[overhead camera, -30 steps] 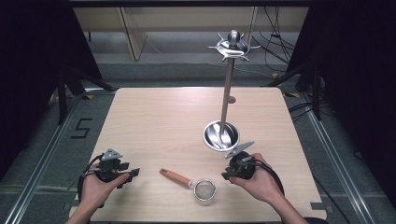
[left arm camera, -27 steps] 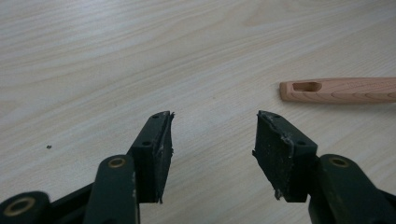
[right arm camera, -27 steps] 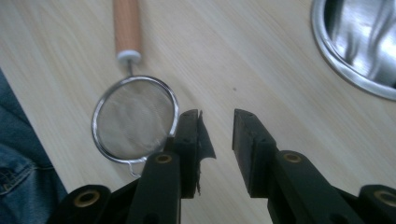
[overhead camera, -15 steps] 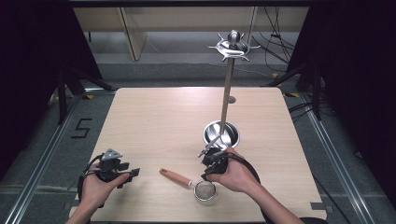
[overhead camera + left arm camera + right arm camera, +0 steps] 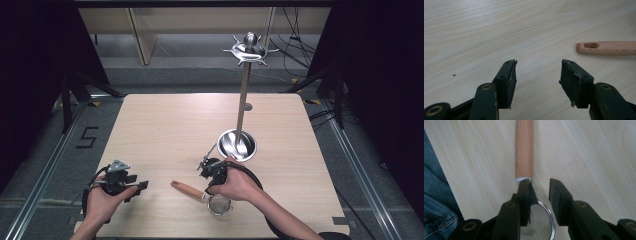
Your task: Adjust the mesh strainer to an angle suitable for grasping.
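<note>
A small mesh strainer with a wooden handle lies near the table's front edge. My right gripper hovers over the spot where handle meets mesh, jaws pointing left along the handle. In the right gripper view my right gripper is open by a narrow gap with bare table between the jaws; its left jaw tip sits at the white collar of the handle, and the mesh lies under the jaws. My left gripper rests at the front left, open and empty, the handle's end off to its right.
A metal stand with a bowl-shaped base, a thin pole and a hooked top rises just behind my right hand. The wooden table stretches bare behind and to the left. Blue denim borders the table's front edge.
My right gripper has swung left from beside the stand's base to above the strainer's neck. The left gripper and the strainer have stayed put.
</note>
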Demonstrator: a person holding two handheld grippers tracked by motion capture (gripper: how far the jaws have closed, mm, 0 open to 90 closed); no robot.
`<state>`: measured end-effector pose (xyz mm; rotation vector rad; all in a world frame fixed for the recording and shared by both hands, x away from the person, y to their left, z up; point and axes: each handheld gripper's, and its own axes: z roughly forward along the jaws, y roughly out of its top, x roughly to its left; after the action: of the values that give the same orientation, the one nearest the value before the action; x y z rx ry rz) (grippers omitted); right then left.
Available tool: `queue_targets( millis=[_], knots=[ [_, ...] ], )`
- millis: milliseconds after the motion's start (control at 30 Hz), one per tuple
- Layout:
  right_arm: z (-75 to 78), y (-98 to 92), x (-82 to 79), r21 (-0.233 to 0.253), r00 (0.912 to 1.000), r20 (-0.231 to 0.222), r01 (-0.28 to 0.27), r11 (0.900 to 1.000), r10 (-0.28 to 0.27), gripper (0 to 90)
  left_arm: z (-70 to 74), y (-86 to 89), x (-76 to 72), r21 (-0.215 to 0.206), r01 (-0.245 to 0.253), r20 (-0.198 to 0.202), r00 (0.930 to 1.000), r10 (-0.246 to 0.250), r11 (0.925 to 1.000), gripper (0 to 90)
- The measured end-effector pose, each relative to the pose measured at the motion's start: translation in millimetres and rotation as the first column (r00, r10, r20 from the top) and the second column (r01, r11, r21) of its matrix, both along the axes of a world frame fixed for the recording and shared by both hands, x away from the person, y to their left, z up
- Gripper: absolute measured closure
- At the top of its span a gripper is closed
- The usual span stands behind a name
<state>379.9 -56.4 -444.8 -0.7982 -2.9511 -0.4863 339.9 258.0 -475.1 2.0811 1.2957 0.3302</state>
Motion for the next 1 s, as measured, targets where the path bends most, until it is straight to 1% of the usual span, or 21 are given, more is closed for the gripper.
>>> queue_targets(
  millis=[33, 67, 100, 133, 167, 200, 233, 267, 333, 367, 400, 433, 467, 533, 600, 633, 767, 867, 900, 933, 1000],
  knots=[
    [-0.3, 2.7, -0.4, -0.009, 1.0, -0.009, -0.002, 1.0, 0.002, 70.9, 0.2, -0.2, -0.2, 0.001, -0.002, 0.006, 1.0, 0.002, 1.0, 45.5],
    [-1.1, 6.1, -0.5, -0.037, 0.9999, 0.0, -0.016, 0.999, 0.016, 70.9, 0.4, 0.2, -0.2, 0.004, 0.001, 0.005, 1.0, -0.001, 1.0, 45.5],
    [-1.1, 6.1, -0.5, -0.037, 0.9999, 0.0, -0.016, 0.999, 0.016, 70.9, 0.2, 0.2, -0.2, 0.002, -0.001, 0.004, 1.0, 0.001, 1.0, 45.5],
    [-1.5, 9.4, -1.9, -0.024, 0.9999, -0.013, -0.005, 1.0, 0.004, 70.8, -0.3, -0.3, -0.4, -0.003, -0.009, 0.005, 0.9999, 0.009, 1.0, 45.5],
    [-1.8, 9.7, -0.1, -0.054, 0.9994, 0.003, -0.035, 0.998, 0.035, 70.6, -0.1, 0.7, -0.1, 0.004, -0.003, -0.001, 1.0, 0.003, 1.0, 45.5],
    [-2.8, 11.5, 1.9, -0.054, 0.9984, 0.009, -0.055, 0.997, 0.056, 70.4, -0.6, 0.9, 0.3, 0.003, -0.004, 0.0, 1.0, 0.004, 1.0, 45.5],
    [-2.8, 12.6, 2.6, -0.06, 0.9983, 0.009, -0.057, 0.997, 0.058, 70.4, -0.5, 0.8, 0.2, 0.012, -0.008, 0.003, 1.0, 0.008, 0.9999, 45.5],
    [-1.7, 14.6, 2.1, -0.078, 0.9991, -0.003, -0.043, 0.996, 0.043, 70.4, -0.5, 0.8, 0.2, 0.012, -0.008, 0.003, 1.0, 0.008, 0.9999, 45.5],
    [-3.2, 15.1, 3.5, -0.076, 0.9986, 0.005, -0.052, 0.996, 0.053, 70.4, -0.5, 0.7, 0.3, 0.015, -0.009, 0.003, 1.0, 0.009, 0.9998, 45.5],
    [-2.4, 16.3, 3.5, -0.084, 0.9987, -0.004, -0.052, 0.995, 0.052, 70.2, -0.4, 0.4, 0.2, 0.013, -0.011, 0.004, 0.9999, 0.011, 0.9999, 45.5],
    [-3.6, 16.9, 4.7, -0.081, 0.9981, -0.001, -0.061, 0.995, 0.061, 70.1, -0.1, 0.6, 0.2, 0.014, -0.008, 0.006, 1.0, 0.008, 0.9999, 45.5],
    [-4.0, 18.2, 5.1, -0.083, 0.9983, -0.006, -0.059, 0.995, 0.059, 70.0, 0.4, 1.3, 0.5, 0.009, -0.002, -0.001, 1.0, 0.002, 1.0, 45.5],
    [-5.1, 19.7, 5.6, -0.076, 0.9979, -0.009, -0.065, 0.995, 0.065, 69.8, -0.9, 1.1, 0.4, 0.001, -0.007, 0.02, 0.9998, 0.007, 1.0, 45.5],
    [-6.5, 22.3, 5.3, -0.088, 0.9978, -0.019, -0.065, 0.994, 0.064, 69.5, -0.3, 1.8, 0.7, 0.004, -0.005, 0.004, 1.0, 0.005, 1.0, 45.5],
    [-9.4, 24.7, 5.5, -0.095, 0.9966, -0.028, -0.08, 0.992, 0.078, 69.0, -0.2, 2.3, 0.9, 0.008, -0.006, -0.003, 1.0, 0.006, 1.0, 45.5],
    [-10.2, 26.5, 5.8, -0.1, 0.9961, -0.036, -0.084, 0.991, 0.081, 68.6, -0.4, 2.1, 0.5, 0.005, -0.017, 0.005, 0.9998, 0.017, 0.9998, 45.5],
    [-13.5, 30.6, 6.8, -0.087, 0.9951, -0.023, -0.098, 0.991, 0.096, 67.2, 0.7, 3.5, 0.3, 0.015, -0.017, 0.007, 0.9998, 0.017, 0.9997, 45.5],
    [-13.9, 33.0, 7.4, -0.096, 0.9935, -0.03, -0.112, 0.989, 0.11, 66.2, 0.3, 4.3, 0.9, 0.005, -0.015, -0.003, 0.9999, 0.015, 0.9999, 45.5],
    [-15.1, 34.0, 8.3, -0.082, 0.9916, -0.008, -0.129, 0.988, 0.129, 65.8, 0.0, 4.2, 0.8, 0.004, -0.02, -0.002, 0.9998, 0.02, 0.9998, 45.5],
    [-13.7, 35.1, 6.2, -0.097, 0.9954, -0.041, -0.09, 0.991, 0.086, 65.4, 0.1, 4.4, 0.7, 0.01, -0.021, 0.002, 0.9998, 0.021, 0.9997, 45.5],
    [-14.9, 36.5, 9.5, -0.086, 0.991, -0.018, -0.133, 0.987, 0.132, 64.4, 0.4, 4.6, 0.6, 0.013, -0.023, 0.003, 0.9997, 0.023, 0.9996, 45.5]
  ],
)
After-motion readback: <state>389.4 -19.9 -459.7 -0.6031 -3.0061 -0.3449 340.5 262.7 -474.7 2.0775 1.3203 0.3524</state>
